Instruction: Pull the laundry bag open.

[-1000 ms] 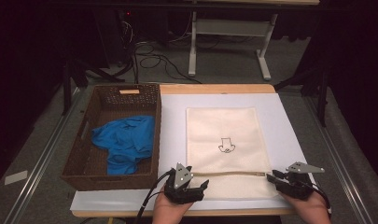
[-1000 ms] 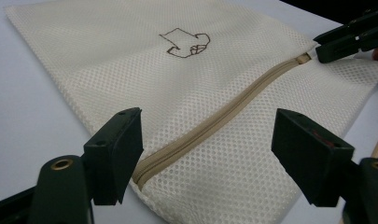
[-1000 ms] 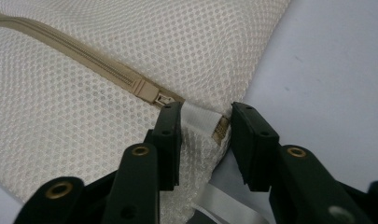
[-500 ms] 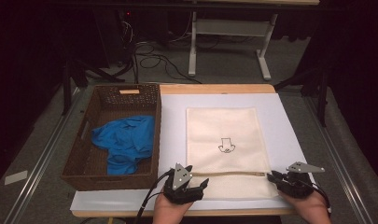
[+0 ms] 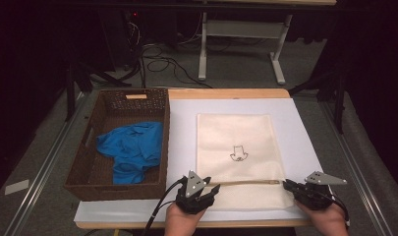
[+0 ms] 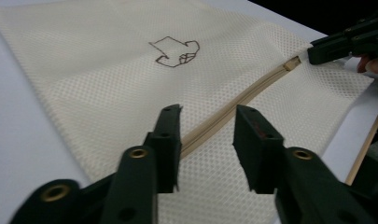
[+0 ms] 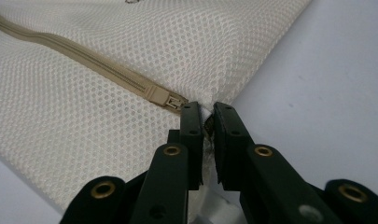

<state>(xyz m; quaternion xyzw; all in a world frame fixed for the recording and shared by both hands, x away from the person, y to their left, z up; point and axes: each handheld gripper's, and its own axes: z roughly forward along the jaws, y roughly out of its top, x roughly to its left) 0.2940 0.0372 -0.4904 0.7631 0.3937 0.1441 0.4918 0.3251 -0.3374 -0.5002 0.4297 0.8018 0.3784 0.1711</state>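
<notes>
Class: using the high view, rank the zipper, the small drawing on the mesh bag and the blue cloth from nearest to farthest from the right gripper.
1. Zipper: its end sits at the right gripper.
2. Drawing: mid-bag, farther up.
3. Blue cloth: in the basket, far left.

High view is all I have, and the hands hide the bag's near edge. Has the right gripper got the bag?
Observer: Yes. The right gripper has its jaws shut on a corner of the bag, just past the zipper pull.
Operator: And the left one?
Observer: The left gripper has no grip yet. Its jaws have just been closing but stand open astride the zipper, not pinching it.
Operator: Is the zipper open?
Observer: It looks closed along the stretch that the two gripper views show, and the zipper pull sits at the right gripper's end.
</notes>
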